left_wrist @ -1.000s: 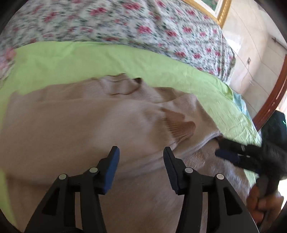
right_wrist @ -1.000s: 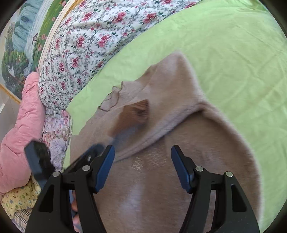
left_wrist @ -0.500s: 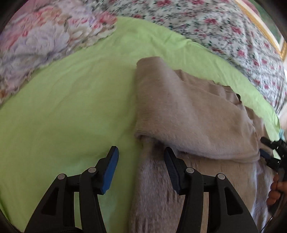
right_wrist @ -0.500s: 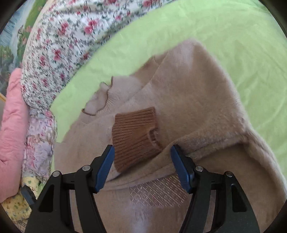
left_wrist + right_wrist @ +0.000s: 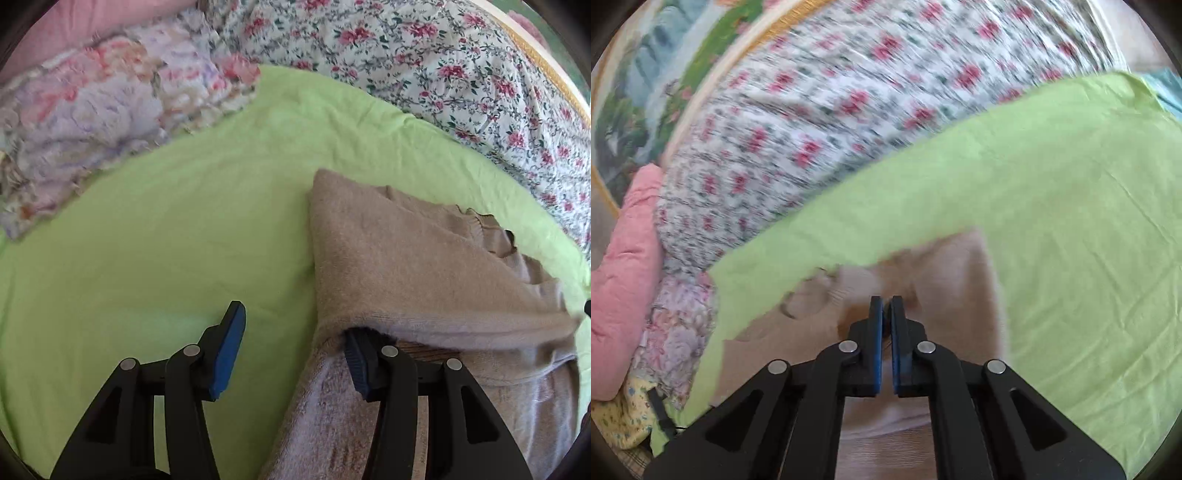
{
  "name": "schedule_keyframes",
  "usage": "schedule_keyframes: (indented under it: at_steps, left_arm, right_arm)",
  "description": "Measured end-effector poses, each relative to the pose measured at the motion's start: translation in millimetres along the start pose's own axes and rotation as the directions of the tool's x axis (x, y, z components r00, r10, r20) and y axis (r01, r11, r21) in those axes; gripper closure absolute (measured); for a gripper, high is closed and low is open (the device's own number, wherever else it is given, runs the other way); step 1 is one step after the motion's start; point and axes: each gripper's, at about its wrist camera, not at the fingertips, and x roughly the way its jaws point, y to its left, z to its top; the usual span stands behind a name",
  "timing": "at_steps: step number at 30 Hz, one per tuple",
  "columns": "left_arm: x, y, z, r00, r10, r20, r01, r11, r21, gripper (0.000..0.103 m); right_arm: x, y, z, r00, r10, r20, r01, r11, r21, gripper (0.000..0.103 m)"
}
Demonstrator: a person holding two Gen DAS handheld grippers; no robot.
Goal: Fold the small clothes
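No readable text, label, brand, number or sign is showing in either view.

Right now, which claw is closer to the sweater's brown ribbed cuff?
Probably right. The right claw is closed on the beige sweater, a blurred brown patch at its tips. The left claw is open at the sweater's edge; one finger is under the folded sleeve.
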Motion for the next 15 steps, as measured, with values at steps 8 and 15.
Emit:
schedule_keyframes:
  at_steps: [8,15]
  left_arm:
    - [4.4,-0.9,-1.4,0.999,-0.015,-0.035,0.015,1.0,0.021,0.052]
    - [3.3,0.0,-2.9,0.999,-0.017,-0.034,0.018,1.0,0.017,0.052]
  right_arm:
    - [15.2,-4.1,-15.2,0.995,-0.021,-0.099,0.022,1.0,0.005,0.102]
    - [23.9,-1.6,-27.7,0.992,-0.049,-0.117,0.046,0.999,-0.028,0.026]
